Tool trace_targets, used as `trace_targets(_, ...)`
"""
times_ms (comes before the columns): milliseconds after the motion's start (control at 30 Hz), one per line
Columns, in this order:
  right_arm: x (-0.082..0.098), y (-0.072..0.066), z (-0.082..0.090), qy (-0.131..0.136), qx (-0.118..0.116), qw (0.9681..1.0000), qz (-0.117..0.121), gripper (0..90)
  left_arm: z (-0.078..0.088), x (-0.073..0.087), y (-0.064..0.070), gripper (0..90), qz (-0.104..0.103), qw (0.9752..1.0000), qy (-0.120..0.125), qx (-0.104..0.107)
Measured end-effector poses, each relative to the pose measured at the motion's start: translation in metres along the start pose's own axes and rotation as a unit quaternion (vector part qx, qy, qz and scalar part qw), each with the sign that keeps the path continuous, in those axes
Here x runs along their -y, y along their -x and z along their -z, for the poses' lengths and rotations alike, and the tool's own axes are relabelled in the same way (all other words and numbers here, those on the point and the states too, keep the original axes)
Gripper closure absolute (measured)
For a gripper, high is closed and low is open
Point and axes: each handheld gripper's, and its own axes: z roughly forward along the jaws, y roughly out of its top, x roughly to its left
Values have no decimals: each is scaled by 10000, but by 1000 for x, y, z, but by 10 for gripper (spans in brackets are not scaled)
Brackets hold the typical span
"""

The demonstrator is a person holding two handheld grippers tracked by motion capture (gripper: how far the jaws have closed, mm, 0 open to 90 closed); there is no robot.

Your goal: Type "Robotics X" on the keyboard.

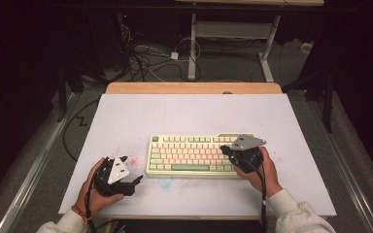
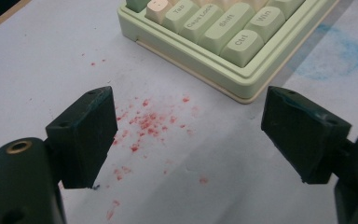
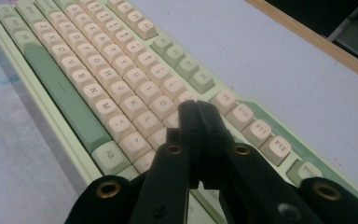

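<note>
A pale green keyboard (image 1: 194, 155) with cream and green keys lies on the white table top (image 1: 189, 114). My left gripper (image 1: 137, 180) rests low on the table just left of the keyboard's near left corner (image 2: 242, 88), its jaws wide apart with nothing between them (image 2: 186, 140). My right gripper (image 1: 223, 149) hovers over the right part of the keyboard (image 3: 121, 93). Its jaws are pressed together, tips (image 3: 196, 109) just above the cream keys near the function row, holding nothing.
Red speckles (image 2: 147, 122) stain the table between the left jaws, and a faint blue smudge (image 2: 340, 56) lies in front of the keyboard. A wooden edge (image 1: 194, 88) borders the far side. Cables and desk legs (image 1: 192, 53) stand on the floor beyond.
</note>
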Motion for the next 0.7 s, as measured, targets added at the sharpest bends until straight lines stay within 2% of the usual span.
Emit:
trace_targets(233, -9, -3, -19, -129, -113, 9998, 72, 900, -2, -2, 2, 182, -112, 9999, -40, 31)
trace_targets(433, -14, -9, -40, -300, -190, 9993, 115, 900, -2, -1, 1, 181, -100, 9999, -37, 47)
trace_targets(700, -17, -14, -53, -407, -243, 9987, 184, 900, -1, -1, 1, 181, -118, 9999, -52, 46)
